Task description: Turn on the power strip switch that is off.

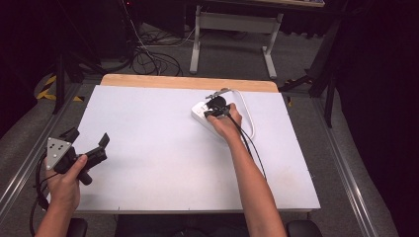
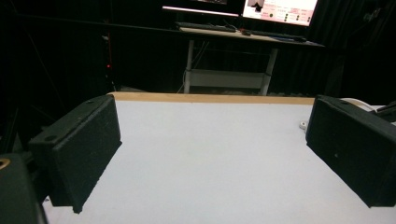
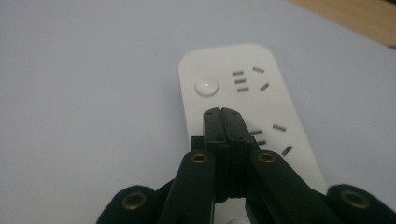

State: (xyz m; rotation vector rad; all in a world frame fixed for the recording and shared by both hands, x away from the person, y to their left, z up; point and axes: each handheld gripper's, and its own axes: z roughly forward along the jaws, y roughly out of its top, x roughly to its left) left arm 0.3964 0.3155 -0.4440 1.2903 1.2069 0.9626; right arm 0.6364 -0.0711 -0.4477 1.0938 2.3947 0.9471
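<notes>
A white power strip [image 1: 199, 113] [image 3: 243, 84] lies flat on the white table [image 1: 148, 148], right of the middle and toward the back. It has a round button [image 3: 207, 87] and several socket slots. My right gripper [image 1: 216, 111] [image 3: 226, 112] is over the strip, its jaws pressed together with nothing between them, tips just short of the button. Whether the tips touch the strip I cannot tell. My left gripper [image 1: 88, 138] [image 2: 210, 154] is held at the table's front left corner, jaws wide apart and empty, pointing across the table.
The strip's white cable [image 1: 249, 116] loops to its right. A wooden strip [image 1: 188, 81] runs along the table's far edge. Behind stand a desk frame [image 1: 232, 29] and floor cables [image 1: 148, 57]. A desk with monitors [image 2: 243, 30] lies beyond.
</notes>
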